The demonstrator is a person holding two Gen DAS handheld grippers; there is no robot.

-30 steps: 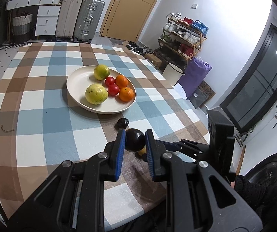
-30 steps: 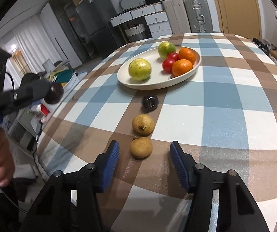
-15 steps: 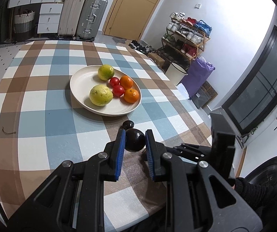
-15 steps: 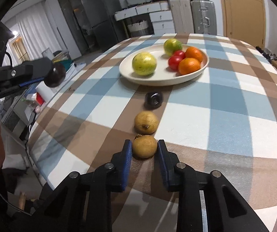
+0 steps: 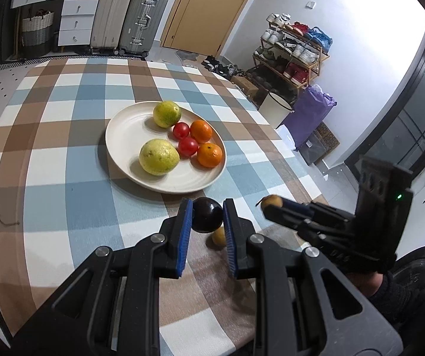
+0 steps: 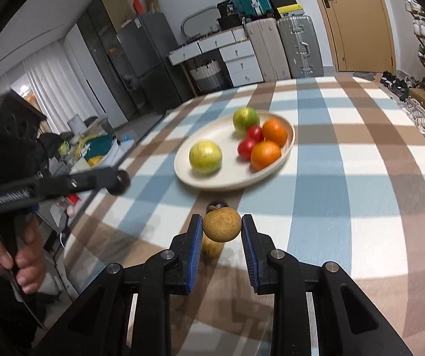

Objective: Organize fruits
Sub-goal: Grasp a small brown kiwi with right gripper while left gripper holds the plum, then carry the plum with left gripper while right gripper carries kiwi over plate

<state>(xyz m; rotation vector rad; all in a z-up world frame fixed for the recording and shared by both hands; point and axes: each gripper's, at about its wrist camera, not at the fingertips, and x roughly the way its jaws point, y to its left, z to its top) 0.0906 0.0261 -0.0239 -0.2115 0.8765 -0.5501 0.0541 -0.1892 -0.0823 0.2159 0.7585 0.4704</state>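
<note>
My left gripper [image 5: 207,218] is shut on a dark round fruit [image 5: 207,215], held above the table just short of the cream plate [image 5: 123,136]. My right gripper [image 6: 222,227] is shut on a brown round fruit [image 6: 222,226], lifted off the table; it also shows in the left wrist view [image 5: 269,201]. The plate [image 6: 182,169] holds two yellow-green citrus fruits, two red tomatoes and two oranges. A second brown fruit [image 5: 219,237] and a second dark fruit [image 6: 217,206] lie on the checked tablecloth below the grippers.
The checked table's right edge [image 5: 298,175] is close to my right gripper. A small bent wire [image 5: 6,221] lies on the cloth at the left. Suitcases, drawers, a door and a shoe rack stand beyond the table.
My right gripper closed on the nearest brown fruit and lifted it off the table. My left gripper carried the dark fruit closer to the plate.
</note>
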